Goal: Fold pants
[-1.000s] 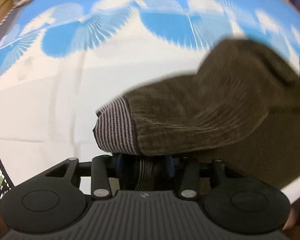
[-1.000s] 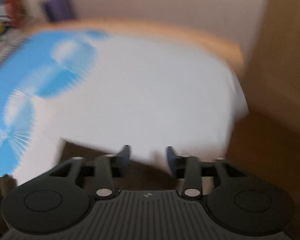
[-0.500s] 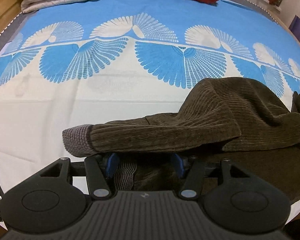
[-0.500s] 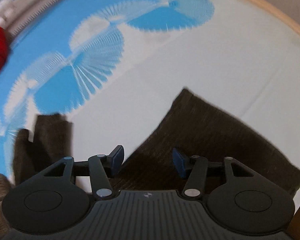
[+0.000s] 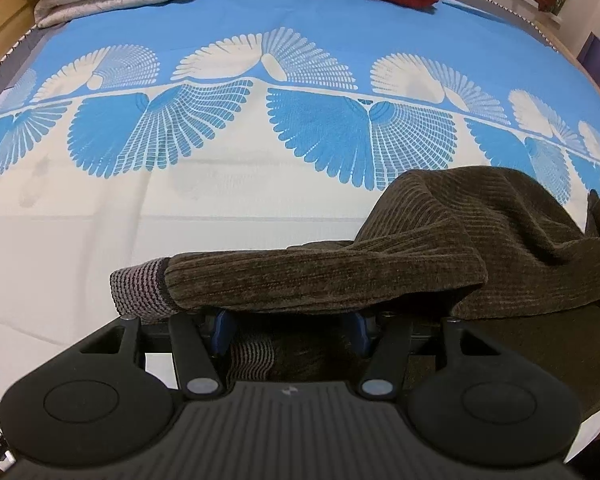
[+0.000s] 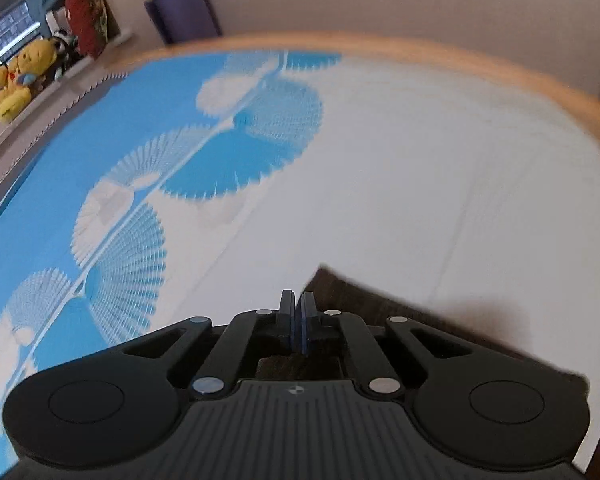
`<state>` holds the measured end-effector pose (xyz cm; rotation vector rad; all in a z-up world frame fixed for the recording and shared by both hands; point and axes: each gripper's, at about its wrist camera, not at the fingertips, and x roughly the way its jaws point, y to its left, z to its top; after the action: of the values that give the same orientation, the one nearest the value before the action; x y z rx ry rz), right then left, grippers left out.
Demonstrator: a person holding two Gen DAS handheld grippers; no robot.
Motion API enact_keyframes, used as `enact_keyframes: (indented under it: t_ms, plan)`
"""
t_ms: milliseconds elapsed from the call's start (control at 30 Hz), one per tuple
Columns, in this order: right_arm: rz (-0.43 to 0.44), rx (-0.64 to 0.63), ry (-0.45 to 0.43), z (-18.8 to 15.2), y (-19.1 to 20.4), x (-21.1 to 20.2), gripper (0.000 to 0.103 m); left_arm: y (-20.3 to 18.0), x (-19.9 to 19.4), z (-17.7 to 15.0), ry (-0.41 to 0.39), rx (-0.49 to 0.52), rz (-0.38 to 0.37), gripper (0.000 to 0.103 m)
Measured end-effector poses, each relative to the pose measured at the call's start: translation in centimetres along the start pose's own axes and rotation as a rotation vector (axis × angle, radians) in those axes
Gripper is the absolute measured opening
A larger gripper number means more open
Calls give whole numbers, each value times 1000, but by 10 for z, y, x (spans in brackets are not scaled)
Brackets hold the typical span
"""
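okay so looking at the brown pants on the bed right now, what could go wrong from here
The left gripper is open with the folded-over leg of the pants draped over its fingers, so pulling back could drag that fold askew. The right gripper looks shut at a corner of the brown fabric, but the view is blurred, so its hold may be thin and could slip.

Dark brown corduroy pants (image 5: 440,248) lay rumpled, one leg draped over the left gripper (image 5: 288,332), striped cuff leftward.
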<state>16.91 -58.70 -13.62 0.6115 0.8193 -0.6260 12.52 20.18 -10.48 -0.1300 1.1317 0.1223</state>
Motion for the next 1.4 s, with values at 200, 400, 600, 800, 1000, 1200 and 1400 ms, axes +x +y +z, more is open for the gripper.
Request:
enact_keyframes:
  t_ms: [200,400,600,800,1000,1200,1400]
  plan:
    - [22,-178,263,-24,8,16,45,15,-3,3,-39,-85,-21,61]
    - [94,-272,62,-20,32,-34,46,39,-21,8,-141,-250,4,61]
    - [350,-300,222,-49,77,-76,54,36,-24,11,-133,-258,-11,61]
    - [433,-404,282,-76,122,-87,70,28,-26,12,-154,-297,-100,66]
    - [362,-431,303,-85,136,-63,70,26,-21,16,-139,-369,-223,67]
    - [329,-551,386,-100,153,-32,45,38,-14,23,-148,-510,-309,67]
    - [417,-474,340,-81,149,-50,9,40,-12,34,-178,-586,-406,69]
